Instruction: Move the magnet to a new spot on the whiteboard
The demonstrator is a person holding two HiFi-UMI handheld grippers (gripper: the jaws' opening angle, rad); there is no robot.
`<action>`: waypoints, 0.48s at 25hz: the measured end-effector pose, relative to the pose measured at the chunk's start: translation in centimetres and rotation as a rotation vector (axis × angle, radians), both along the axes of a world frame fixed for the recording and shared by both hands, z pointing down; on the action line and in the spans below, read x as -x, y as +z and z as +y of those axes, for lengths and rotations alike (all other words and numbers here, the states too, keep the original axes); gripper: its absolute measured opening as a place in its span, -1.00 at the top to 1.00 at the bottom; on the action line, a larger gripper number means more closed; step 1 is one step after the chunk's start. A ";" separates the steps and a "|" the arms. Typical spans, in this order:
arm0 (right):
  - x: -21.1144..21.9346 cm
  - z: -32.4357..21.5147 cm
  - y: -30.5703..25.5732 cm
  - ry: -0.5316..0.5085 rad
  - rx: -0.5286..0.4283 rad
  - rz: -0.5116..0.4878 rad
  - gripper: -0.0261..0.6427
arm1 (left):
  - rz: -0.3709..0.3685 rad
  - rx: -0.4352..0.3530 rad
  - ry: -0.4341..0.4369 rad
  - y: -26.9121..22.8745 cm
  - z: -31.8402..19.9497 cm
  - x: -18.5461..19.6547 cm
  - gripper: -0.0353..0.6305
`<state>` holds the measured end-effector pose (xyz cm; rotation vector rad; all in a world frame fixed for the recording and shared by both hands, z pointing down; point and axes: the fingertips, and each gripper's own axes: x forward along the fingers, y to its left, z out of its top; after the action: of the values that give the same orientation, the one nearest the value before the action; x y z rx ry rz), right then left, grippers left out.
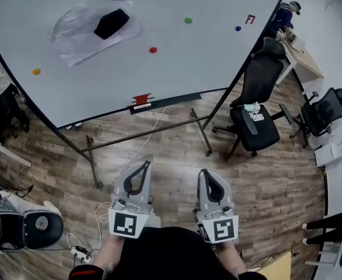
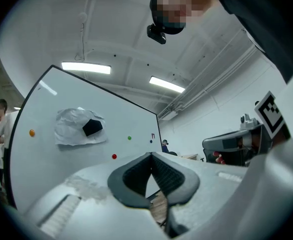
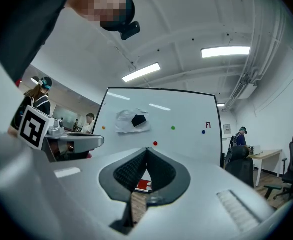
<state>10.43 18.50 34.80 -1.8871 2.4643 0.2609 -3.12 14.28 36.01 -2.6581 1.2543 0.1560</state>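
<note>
Magnets sit as small round dots on the whiteboard. A red magnet is lowest and near the middle, with a green magnet above and right of it. A blue magnet is further right, and an orange magnet is far out by the left edge. Which one the task means cannot be told. All are round with no long axis, so the wrist angle should not matter for the grab. Up and left of the red magnet, a black block pins a crumpled sheet of paper to the board.

Both grippers are low, close to the person's body and over the wooden floor. They are well apart from the board, with their tips pointing toward it. The left gripper has its fingers together with nothing between them, and so does the right gripper. The red magnet lies ahead of and above both. In the head view it stands nearly in line with the left gripper, while in the right gripper view it sits just over that gripper's tips. I judge either could take it, but the fingers must part first and the whole gap to the board has to be crossed.
</note>
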 end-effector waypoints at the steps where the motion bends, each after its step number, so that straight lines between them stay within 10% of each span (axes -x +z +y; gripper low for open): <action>1: 0.3 -0.4 0.0 0.000 -0.003 0.001 0.92 | -0.003 -0.005 0.000 -0.1 -0.4 0.3 0.89; 12: 2.8 -3.9 -0.1 -0.006 -0.026 -0.004 0.92 | -0.001 -0.016 -0.041 -0.2 -3.3 4.1 0.89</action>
<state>7.68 14.65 34.66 -1.8685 2.4511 0.2874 -7.20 10.96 35.80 -2.6164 1.3002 0.1577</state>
